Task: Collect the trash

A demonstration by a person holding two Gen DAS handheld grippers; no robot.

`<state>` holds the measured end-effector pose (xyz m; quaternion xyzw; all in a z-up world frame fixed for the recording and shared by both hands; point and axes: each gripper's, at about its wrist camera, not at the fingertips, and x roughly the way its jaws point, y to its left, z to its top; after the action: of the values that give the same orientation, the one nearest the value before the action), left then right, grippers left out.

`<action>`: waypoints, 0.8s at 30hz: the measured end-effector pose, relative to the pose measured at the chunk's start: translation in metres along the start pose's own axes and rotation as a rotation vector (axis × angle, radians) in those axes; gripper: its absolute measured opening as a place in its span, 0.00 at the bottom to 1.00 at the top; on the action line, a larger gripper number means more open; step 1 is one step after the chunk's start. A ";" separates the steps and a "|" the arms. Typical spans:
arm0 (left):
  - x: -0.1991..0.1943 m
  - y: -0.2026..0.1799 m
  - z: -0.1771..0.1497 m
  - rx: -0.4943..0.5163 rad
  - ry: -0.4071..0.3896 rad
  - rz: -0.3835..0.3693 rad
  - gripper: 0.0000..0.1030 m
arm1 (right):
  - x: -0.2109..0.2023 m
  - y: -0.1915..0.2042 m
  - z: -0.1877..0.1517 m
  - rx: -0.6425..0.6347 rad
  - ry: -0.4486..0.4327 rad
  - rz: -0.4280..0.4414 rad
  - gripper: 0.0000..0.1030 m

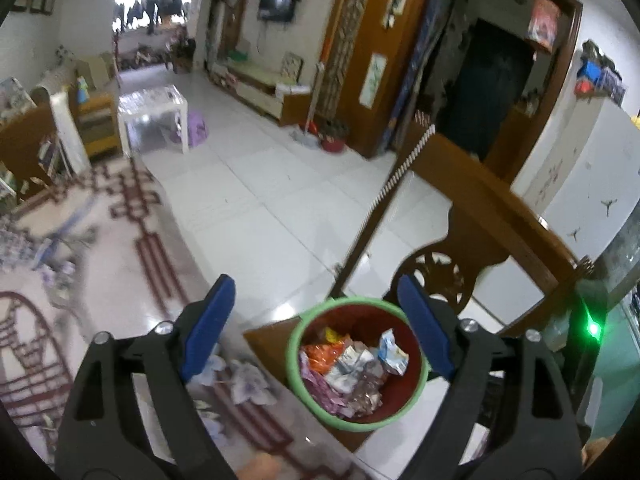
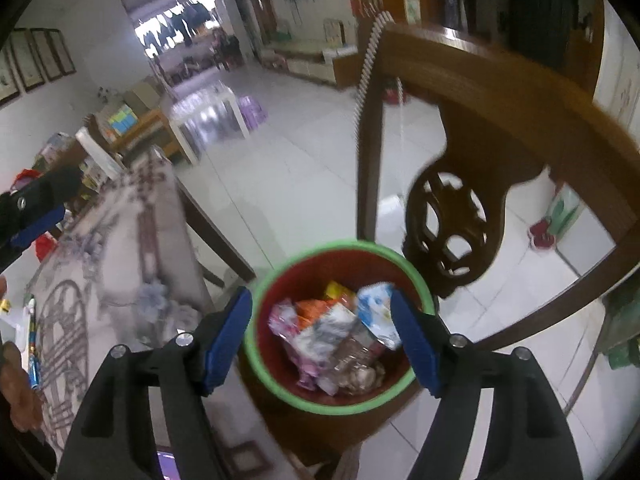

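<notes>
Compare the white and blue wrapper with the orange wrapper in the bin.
The white and blue wrapper lies on top near the bin's right side; the orange wrapper sits deeper, partly buried. The first looks crumpled and puffed, the second flatter. Both lie inside.

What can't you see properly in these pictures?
- Bottom of the bin: both views, wrappers cover it.
- Chair seat under the bin: both views, mostly hidden by the bin.
- Small things on the table: right wrist view, cut off at the left edge and blurred.
- Tablecloth pattern: left wrist view, smeared.
</notes>
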<state>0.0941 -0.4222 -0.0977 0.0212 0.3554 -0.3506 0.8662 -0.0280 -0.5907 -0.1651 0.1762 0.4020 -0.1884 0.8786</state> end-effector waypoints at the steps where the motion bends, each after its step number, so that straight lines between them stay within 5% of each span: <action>1: -0.011 0.004 0.002 -0.003 -0.026 0.008 0.88 | -0.009 0.008 -0.001 -0.012 -0.025 0.002 0.70; 8: -0.105 0.034 0.003 -0.003 -0.195 0.051 0.95 | -0.069 0.073 -0.018 -0.083 -0.221 0.021 0.89; 13: -0.163 0.058 -0.006 0.016 -0.261 0.095 0.95 | -0.104 0.117 -0.037 -0.088 -0.347 0.002 0.93; 24: -0.256 0.112 -0.036 -0.027 -0.385 0.252 0.95 | -0.135 0.195 -0.075 -0.118 -0.371 0.081 0.93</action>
<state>0.0135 -0.1759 0.0132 -0.0135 0.1827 -0.2322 0.9553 -0.0651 -0.3613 -0.0760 0.1028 0.2359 -0.1584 0.9532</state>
